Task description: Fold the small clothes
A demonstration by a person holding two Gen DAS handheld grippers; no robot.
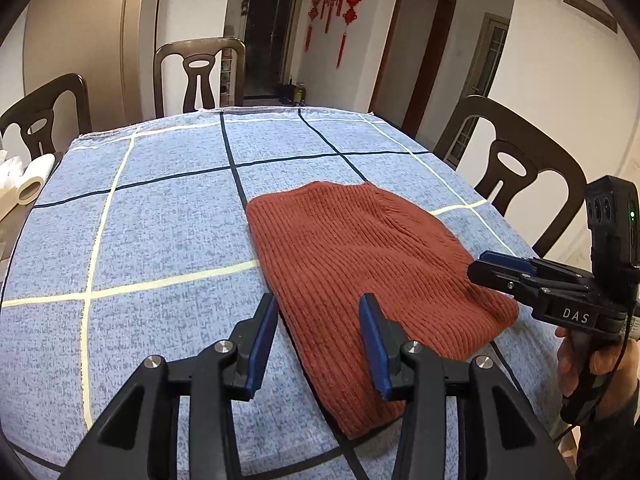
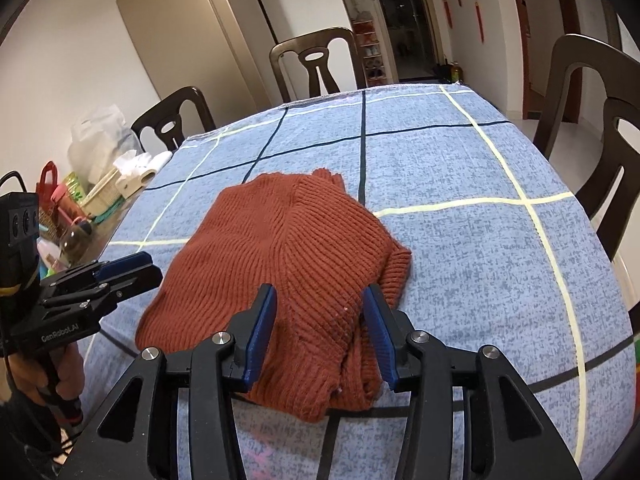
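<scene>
A rust-red ribbed knit sweater (image 1: 360,264) lies folded in a compact bundle on the blue checked tablecloth (image 1: 140,220). My left gripper (image 1: 318,308) hovers open over the sweater's near left edge, and its blue pads (image 1: 260,340) press on nothing. In the right wrist view the sweater (image 2: 288,240) fills the middle, with its layered folded edges nearest the camera. My right gripper (image 2: 319,300) stands open astride that near edge, the knit lying loose between the jaws. Each gripper shows in the other's view: the right gripper (image 1: 492,268) at the sweater's right side, the left gripper (image 2: 136,266) at its left.
Dark wooden chairs (image 1: 200,76) ring the table, one close at the right (image 2: 592,120). A paper roll (image 1: 34,180) lies off the tablecloth's left edge. Beside it are a white plastic bag (image 2: 100,140), a basket and small bottles (image 2: 72,216). A hand (image 1: 580,360) holds the right gripper's handle.
</scene>
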